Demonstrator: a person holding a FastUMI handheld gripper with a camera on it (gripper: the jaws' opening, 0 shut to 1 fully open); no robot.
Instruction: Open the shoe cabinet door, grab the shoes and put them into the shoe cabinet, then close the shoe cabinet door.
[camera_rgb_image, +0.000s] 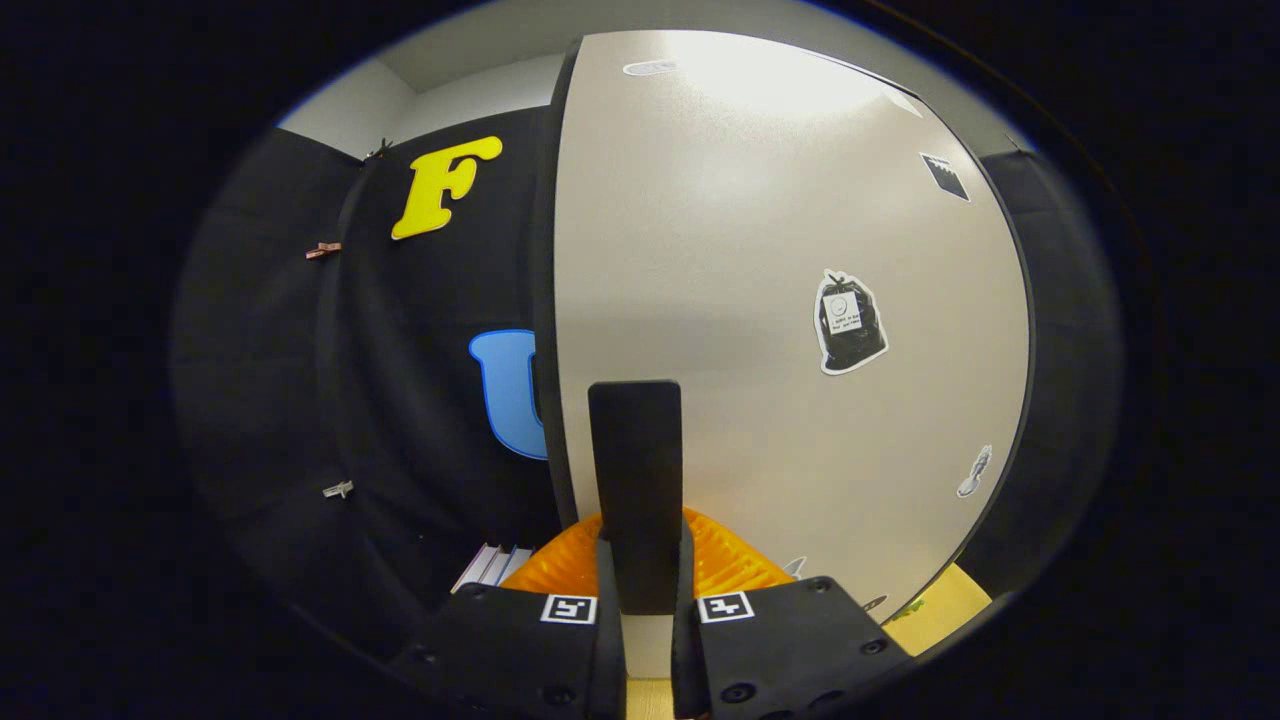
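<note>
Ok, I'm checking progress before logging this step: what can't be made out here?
Cabinet interior, gripper view: hidden behind the door.
Lower end of the handle: covered by the claw shut on it.
Print on the sticker: too small.
Door's bottom edge: blocked by the claw's fingers.

A staged booth, not a real home.
Black cloth wall (300, 380) hangs pinned with clips (323, 250) behind my claw (635, 500); a pale cabinet door (760, 300) carries stickers (850, 322), grey ceiling above.
</note>
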